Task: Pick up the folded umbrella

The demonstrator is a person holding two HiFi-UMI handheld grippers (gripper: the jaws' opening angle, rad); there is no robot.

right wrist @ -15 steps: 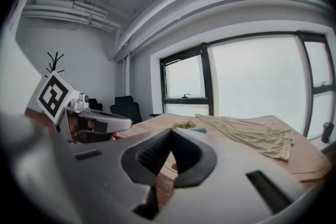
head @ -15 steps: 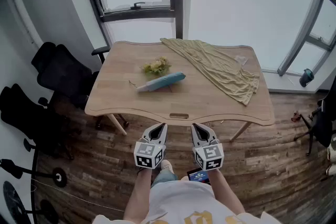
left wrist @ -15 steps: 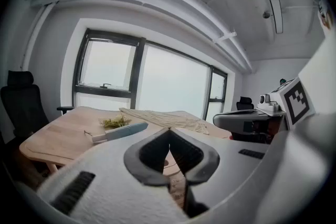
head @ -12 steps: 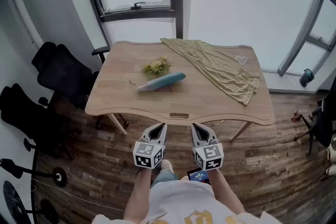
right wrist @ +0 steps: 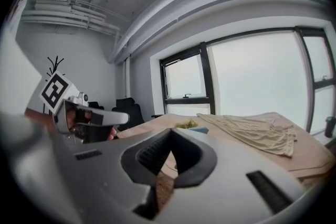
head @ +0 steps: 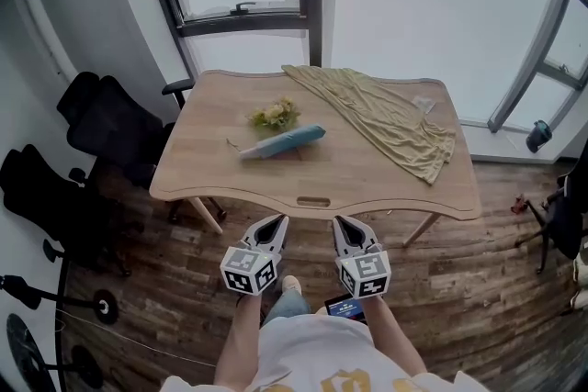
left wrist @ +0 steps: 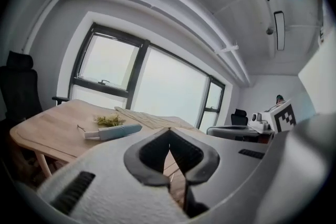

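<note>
Nearest the person, the grey two-jaw left gripper (head: 275,221) and its twin, the right gripper (head: 342,222), hang side by side just short of the table edge. Both claws are pressed together on nothing, which looks like a ready pose with the reach not yet begun. Ahead at twelve o'clock is the light wooden table (head: 367,179). On it, towards eleven, the folded light-blue umbrella (head: 280,143) lies flat, pale end to nine, clear all round for a grab. Just beyond sits a yellow-green dried sprig (head: 273,116), and at one o'clock a draped olive-yellow cloth (head: 386,117).
</note>
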